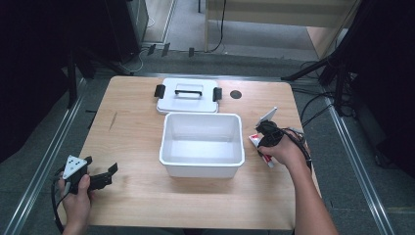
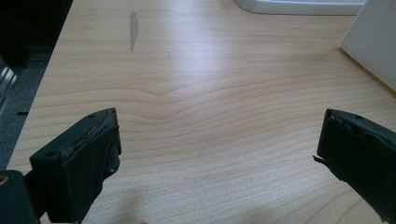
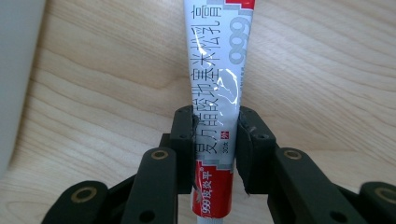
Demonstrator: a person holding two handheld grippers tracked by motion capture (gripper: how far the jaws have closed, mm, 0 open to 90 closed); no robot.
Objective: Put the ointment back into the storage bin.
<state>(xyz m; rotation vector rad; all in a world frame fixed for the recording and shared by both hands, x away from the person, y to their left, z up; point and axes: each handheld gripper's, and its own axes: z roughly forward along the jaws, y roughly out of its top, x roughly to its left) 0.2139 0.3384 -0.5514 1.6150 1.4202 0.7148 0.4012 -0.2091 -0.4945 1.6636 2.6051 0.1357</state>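
Right gripper (image 3: 215, 140): I see its jaws closed on a tube (image 3: 217, 79), one pad on each side of it, at the lower part of the tube near its red end.
Tube: white with red and grey print; it lies flat on the tabletop (image 1: 132, 147), just to the right of the white box (image 1: 202, 169).
Long axis: in the right gripper view the tube runs straight away from the jaws, so the grip goes across its width, not along it.
Way to the box: in the high view the open box is just to the left of the right gripper (image 1: 266, 131); I judge the next move is a lift and a short carry to the left over the box wall.
Left gripper (image 1: 102, 177): I hold it near the front left corner of the tabletop, jaws wide apart and with nothing between them.
Nearer hand: the right one; the left is well apart from the tube.
Lid (image 1: 188, 96): it lies behind the box, touching or almost touching its back wall.
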